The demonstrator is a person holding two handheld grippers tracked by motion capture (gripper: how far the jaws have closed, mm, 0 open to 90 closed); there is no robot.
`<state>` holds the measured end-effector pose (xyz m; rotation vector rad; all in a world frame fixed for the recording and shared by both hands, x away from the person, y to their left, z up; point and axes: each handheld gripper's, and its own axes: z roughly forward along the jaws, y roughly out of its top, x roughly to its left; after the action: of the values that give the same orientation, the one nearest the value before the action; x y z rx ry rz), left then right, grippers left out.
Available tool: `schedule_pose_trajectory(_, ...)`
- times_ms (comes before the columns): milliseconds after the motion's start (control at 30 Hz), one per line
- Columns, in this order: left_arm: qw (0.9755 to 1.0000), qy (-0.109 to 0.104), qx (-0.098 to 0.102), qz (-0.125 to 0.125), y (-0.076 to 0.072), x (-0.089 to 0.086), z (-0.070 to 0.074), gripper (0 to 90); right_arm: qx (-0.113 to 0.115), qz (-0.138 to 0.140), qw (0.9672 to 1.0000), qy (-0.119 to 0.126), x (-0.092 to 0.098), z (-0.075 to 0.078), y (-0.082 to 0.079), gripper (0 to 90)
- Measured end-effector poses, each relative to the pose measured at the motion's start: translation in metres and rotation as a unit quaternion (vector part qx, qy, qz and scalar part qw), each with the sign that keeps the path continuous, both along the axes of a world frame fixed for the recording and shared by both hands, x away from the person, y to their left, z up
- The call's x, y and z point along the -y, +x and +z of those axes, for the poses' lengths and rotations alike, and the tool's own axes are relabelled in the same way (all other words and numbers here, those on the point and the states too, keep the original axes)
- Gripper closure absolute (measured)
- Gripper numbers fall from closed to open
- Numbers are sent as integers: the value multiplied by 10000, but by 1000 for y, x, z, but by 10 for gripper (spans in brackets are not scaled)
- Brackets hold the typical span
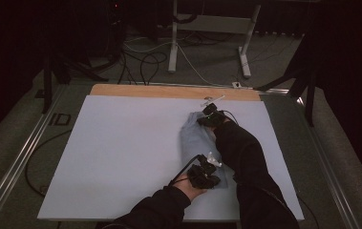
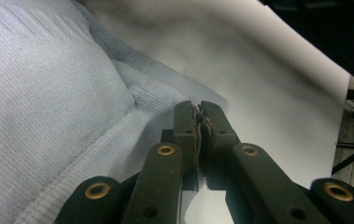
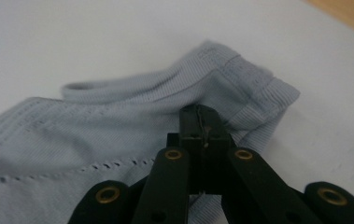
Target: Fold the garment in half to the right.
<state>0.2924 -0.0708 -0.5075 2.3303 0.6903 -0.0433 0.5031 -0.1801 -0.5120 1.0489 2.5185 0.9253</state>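
A light blue-grey ribbed garment (image 1: pixel 196 138) lies bunched lengthwise on the white board (image 1: pixel 121 152), right of its middle. My left gripper (image 1: pixel 206 175) sits at the garment's near end. In the left gripper view its jaws (image 2: pixel 199 116) are pressed together over the hem of the cloth (image 2: pixel 48 93), close to a corner. My right gripper (image 1: pixel 210 117) is at the far end, with the dark sleeve lying across the cloth. In the right gripper view its jaws (image 3: pixel 201 116) are shut on the banded edge of the garment (image 3: pixel 118 121), and folds gather at the tips.
A strip of wooden tabletop (image 1: pixel 169 90) shows beyond the board's far edge, with a small pale object (image 1: pixel 210 100) on it. Metal rails (image 1: pixel 21 157) run along both sides. A white table frame (image 1: pixel 207 28) and cables lie on the dark floor behind.
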Motion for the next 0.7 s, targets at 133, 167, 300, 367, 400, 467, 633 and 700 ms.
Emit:
schedule_pose_trajectory(133, 10000, 5, -4, 36, 1, 4, 1, 865, -36, -57, 10000, 67, 1, -4, 0, 900)
schedule_pose_trajectory(167, 10000, 19, 1, 47, 1, 5, 2, 867, -44, -69, 9999, 77, 1, -3, 0, 900)
schedule_pose_trajectory(300, 9999, -22, 106, 62, 1, 14, 8, 869, 20, -13, 9996, 285, 4, 5, 0, 837)
schedule_pose_trajectory(367, 9999, -36, 144, 62, 1, 17, 11, 869, 96, -14, 9989, 448, 7, 13, -1, 721)
schedule_pose_trajectory(400, 9998, -59, 145, 81, 1, 19, 11, 870, 154, -20, 9983, 565, 8, 17, -2, 660)
schedule_pose_trajectory(467, 9998, -14, 169, 68, 0, 23, 10, 870, 243, -60, 9968, 765, 12, 25, -4, 541)
schedule_pose_trajectory(633, 9998, 135, 148, 33, 1, 28, -3, 868, 455, -246, 9947, 891, 20, 43, -10, 371)
schedule_pose_trajectory(700, 9999, 58, 145, 2, 0, 29, -7, 858, 468, -274, 9933, 1021, 23, 48, -12, 345)
